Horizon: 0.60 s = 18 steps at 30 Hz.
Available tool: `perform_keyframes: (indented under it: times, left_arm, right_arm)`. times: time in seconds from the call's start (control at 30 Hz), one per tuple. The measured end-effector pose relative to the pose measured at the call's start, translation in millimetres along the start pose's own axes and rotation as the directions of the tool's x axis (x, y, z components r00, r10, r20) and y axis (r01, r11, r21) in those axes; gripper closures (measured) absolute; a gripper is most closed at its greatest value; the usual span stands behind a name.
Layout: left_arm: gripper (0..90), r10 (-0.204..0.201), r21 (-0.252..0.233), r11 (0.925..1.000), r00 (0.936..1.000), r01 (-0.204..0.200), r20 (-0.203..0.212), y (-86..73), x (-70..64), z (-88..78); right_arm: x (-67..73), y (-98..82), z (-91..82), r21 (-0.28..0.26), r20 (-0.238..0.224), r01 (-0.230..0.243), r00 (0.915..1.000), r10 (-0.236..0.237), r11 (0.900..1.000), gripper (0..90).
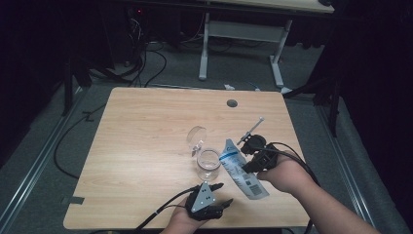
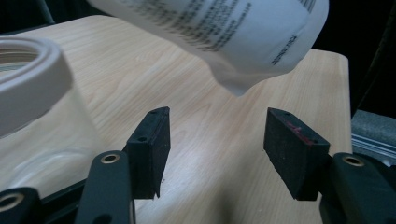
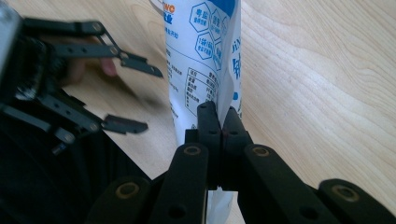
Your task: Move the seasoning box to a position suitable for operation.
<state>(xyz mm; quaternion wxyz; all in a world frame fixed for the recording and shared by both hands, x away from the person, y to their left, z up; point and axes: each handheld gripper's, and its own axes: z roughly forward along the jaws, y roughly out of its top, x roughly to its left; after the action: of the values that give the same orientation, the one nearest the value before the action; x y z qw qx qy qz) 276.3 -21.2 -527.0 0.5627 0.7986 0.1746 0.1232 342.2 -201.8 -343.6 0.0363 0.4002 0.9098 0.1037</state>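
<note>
Bright tabletop (image 1: 146, 146) amid dark, dim surroundings; soft close-range blur in both gripper views.

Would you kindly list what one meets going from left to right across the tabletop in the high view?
Jar lid → glass jar → white pouch → right hand-held gripper, clamped on the pouch.

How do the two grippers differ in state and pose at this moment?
The left gripper has its jaws spread with nothing between them; the right gripper is clamped on the edge of the white printed pouch. The left gripper sits low at the table's near edge, beside the glass jar; the right gripper holds the pouch off the table to the jar's right. Both are black, hand-held and cabled.
</note>
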Motion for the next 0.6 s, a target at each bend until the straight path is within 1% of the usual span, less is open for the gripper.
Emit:
perform_keyframes:
  times: [0.03, 0.07, 0.17, 0.2, 0.27, 0.33, 0.4, 0.43, 0.47, 0.5, 0.57, 0.6]
  left_arm:
    - [41.5, 0.000, -0.003, 1.0000, 1.0000, 0.000, 0.001, 0.2, -1.3, 1.7]
    - [41.5, 0.000, -0.003, 1.0000, 1.0000, 0.000, 0.003, 0.3, -2.1, 3.3]
    - [40.6, -0.001, -0.002, 1.0000, 1.0000, 0.001, 0.003, 0.9, -4.1, 8.1]
    - [40.4, 0.001, -0.008, 1.0000, 1.0000, -0.001, 0.004, 1.3, -4.9, 9.6]
    - [39.2, 0.000, -0.018, 0.9998, 1.0000, 0.000, 0.003, 2.5, -6.1, 12.5]
    - [37.1, -0.006, -0.023, 0.9997, 1.0000, 0.006, -0.004, 4.9, -6.2, 14.9]
    - [35.8, -0.003, -0.026, 0.9997, 0.9999, 0.002, -0.016, 6.7, -6.5, 17.3]
    - [35.2, -0.001, -0.024, 0.9997, 0.9998, 0.000, -0.021, 7.3, -6.8, 18.8]
    - [34.6, 0.000, -0.018, 0.9998, 0.9996, -0.001, -0.027, 7.8, -7.0, 20.6]
    - [33.4, 0.001, -0.016, 0.9999, 0.9995, -0.001, -0.031, 8.3, -7.2, 22.2]
    - [31.8, -0.007, -0.019, 0.9998, 0.9995, 0.006, -0.030, 9.5, -7.3, 24.8]
    - [31.1, -0.008, -0.019, 0.9998, 0.9994, 0.007, -0.033, 10.0, -7.7, 26.0]
  right_arm:
    - [1.0, 1.0, -0.6, 0.000, 0.004, 0.004, 1.0000, -0.004, 1.000, 90.0]
    - [2.8, 1.6, -0.9, 0.000, 0.002, -0.005, 1.0000, 0.005, 1.000, 90.0]
    - [4.8, 3.5, -1.0, -0.008, 0.000, 0.015, 0.9999, -0.015, 1.000, 90.0]
    - [6.6, 4.2, -1.4, -0.005, -0.003, 0.004, 1.0000, -0.004, 1.000, 90.0]
    - [8.6, 5.9, -1.4, -0.005, -0.003, 0.012, 0.9999, -0.012, 1.000, 90.0]
    - [10.8, 7.9, -2.0, -0.005, -0.006, 0.013, 0.9999, -0.013, 1.000, 90.0]
    - [12.6, 9.9, -2.9, -0.012, -0.008, 0.022, 0.9997, -0.022, 1.000, 90.0]
    - [14.0, 11.0, -3.5, -0.012, -0.008, 0.018, 0.9998, -0.018, 1.000, 90.0]
    - [14.2, 12.0, -3.8, -0.018, -0.009, 0.027, 0.9996, -0.027, 0.999, 90.0]
    - [15.5, 12.9, -4.5, -0.017, -0.011, 0.022, 0.9997, -0.022, 1.000, 90.0]
    - [16.4, 14.7, -4.5, -0.024, -0.013, 0.026, 0.9996, -0.026, 0.999, 90.0]
    - [17.3, 15.1, -4.8, -0.021, -0.015, 0.021, 0.9997, -0.021, 1.000, 90.0]
